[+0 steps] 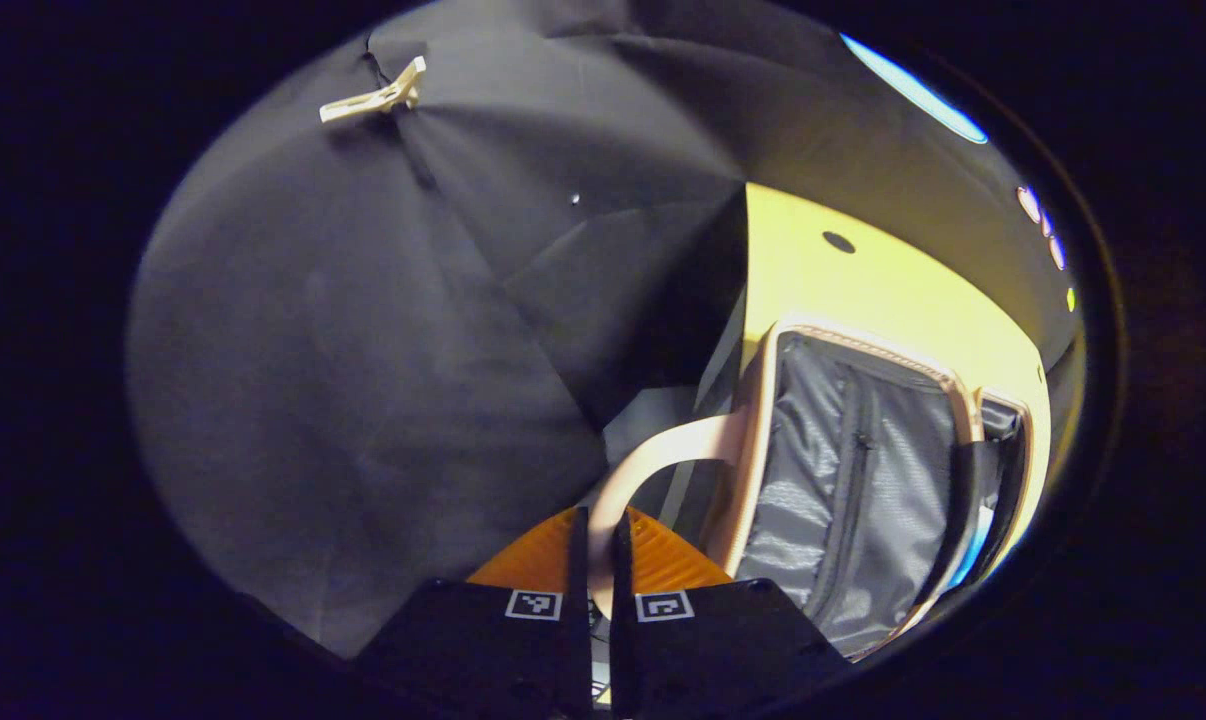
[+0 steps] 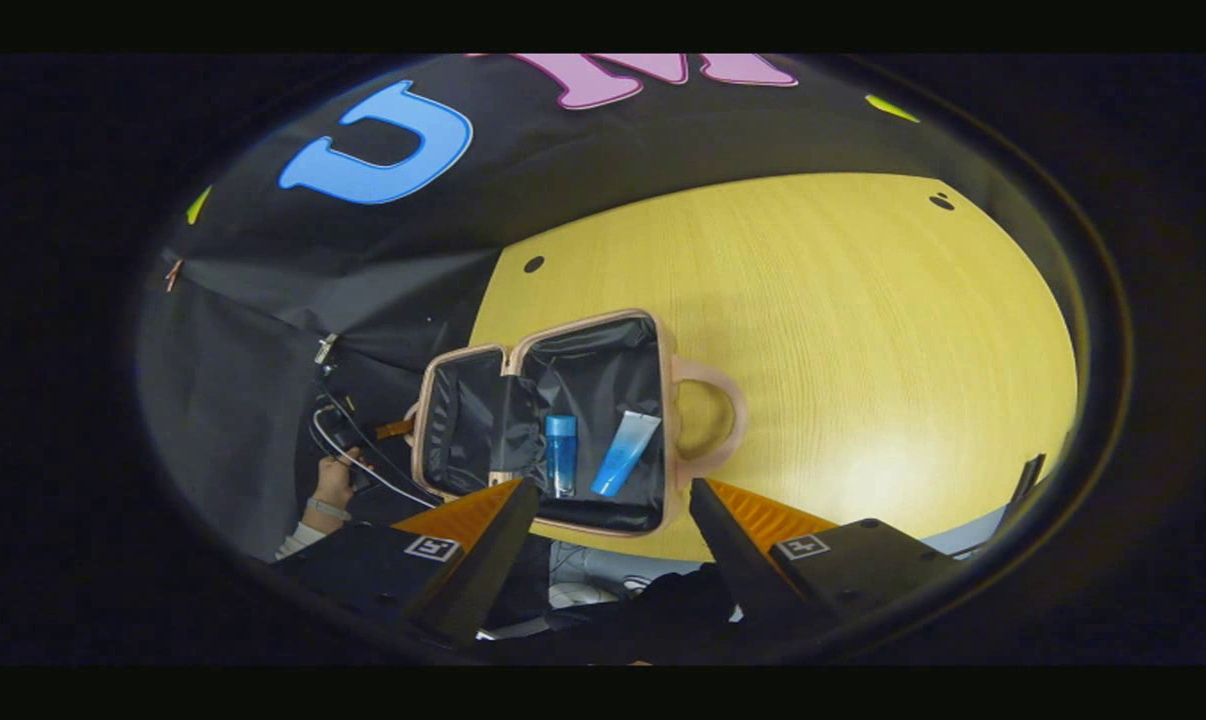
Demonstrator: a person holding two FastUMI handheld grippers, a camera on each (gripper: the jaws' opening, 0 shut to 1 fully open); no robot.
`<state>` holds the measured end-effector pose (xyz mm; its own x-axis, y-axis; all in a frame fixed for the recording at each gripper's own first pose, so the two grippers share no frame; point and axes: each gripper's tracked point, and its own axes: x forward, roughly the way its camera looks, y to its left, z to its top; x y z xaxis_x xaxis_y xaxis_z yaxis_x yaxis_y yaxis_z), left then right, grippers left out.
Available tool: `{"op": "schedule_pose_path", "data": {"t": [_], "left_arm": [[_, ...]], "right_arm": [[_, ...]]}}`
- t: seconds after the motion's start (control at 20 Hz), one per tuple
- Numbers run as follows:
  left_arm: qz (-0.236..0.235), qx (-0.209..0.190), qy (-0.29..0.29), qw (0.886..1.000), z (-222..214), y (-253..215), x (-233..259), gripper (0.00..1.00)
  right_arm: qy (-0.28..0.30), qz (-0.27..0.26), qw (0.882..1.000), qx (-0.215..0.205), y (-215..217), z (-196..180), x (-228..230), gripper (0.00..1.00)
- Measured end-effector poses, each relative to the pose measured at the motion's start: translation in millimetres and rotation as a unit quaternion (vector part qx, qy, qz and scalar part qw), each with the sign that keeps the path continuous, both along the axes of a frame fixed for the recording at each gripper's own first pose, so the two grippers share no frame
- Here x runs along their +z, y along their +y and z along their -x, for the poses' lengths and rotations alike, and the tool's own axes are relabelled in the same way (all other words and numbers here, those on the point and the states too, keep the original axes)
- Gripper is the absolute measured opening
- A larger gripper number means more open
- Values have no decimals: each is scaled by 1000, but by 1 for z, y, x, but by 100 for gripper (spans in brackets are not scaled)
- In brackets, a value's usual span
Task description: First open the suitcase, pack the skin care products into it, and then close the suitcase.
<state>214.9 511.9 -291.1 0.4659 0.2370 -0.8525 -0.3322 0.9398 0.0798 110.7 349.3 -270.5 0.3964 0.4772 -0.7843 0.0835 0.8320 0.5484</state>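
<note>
Yellow wood-grain table (image 2: 843, 330) is being occupied by the open pink suitcase (image 2: 563, 420), in whose dark lining a blue bottle (image 2: 560, 452) and a blue tube (image 2: 623, 452) are being held. Its handle (image 1: 653, 460) is being pinched by the left gripper (image 1: 595, 560); the right gripper (image 2: 613, 510) is being held above, jaws spread.

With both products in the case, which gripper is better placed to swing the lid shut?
Left. The left gripper is shut on the lid's handle. The right gripper hangs open above the suitcase, touching nothing.
</note>
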Motion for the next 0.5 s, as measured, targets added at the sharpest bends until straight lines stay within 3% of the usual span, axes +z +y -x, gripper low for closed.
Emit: {"op": "schedule_pose_path", "data": {"t": [0.25, 0.3, 0.5], "left_arm": [[7, -9, -59, 998, 3, -12, 68, 7], [7, -13, -72, 997, 4, -17, 82, 10], [6, -37, -116, 993, 8, -41, 142, 9]], "right_arm": [[-37, -7, 999, 28, -1, 4, 11, 98], [-43, -12, 998, 32, -2, 6, 15, 98], [-83, -10, 995, 52, -24, 21, 34, 98]]}}
